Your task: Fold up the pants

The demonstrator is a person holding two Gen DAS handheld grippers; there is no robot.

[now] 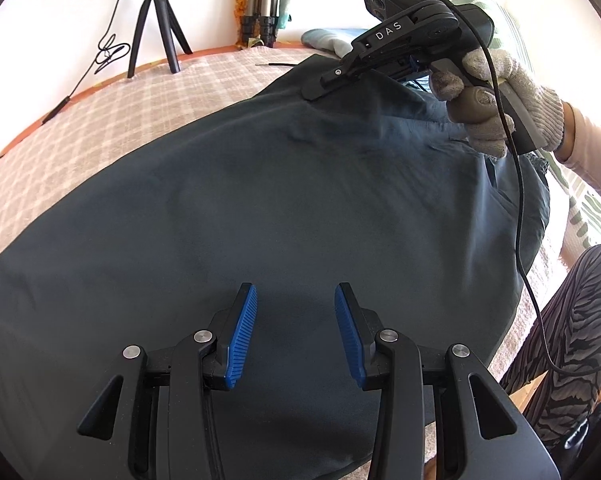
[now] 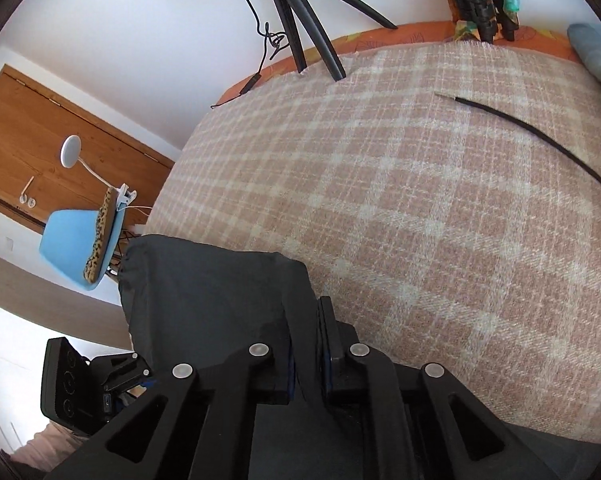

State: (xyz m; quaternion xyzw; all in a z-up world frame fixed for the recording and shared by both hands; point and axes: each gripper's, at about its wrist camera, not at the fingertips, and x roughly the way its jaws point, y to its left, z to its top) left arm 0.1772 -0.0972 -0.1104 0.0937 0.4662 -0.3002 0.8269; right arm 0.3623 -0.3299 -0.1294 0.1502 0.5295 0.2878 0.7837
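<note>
Your left gripper hung nearest, its blue ribbed pads parted with nothing between them, just above the dark grey fabric pants. Those pants lay spread across the pink-and-cream checked blanket. At their far edge, your right gripper, held in a knitted-gloved hand, was clamped on a raised fold of the cloth. Beyond it stood a small black tripod and a thin black cord on the blanket.
</note>
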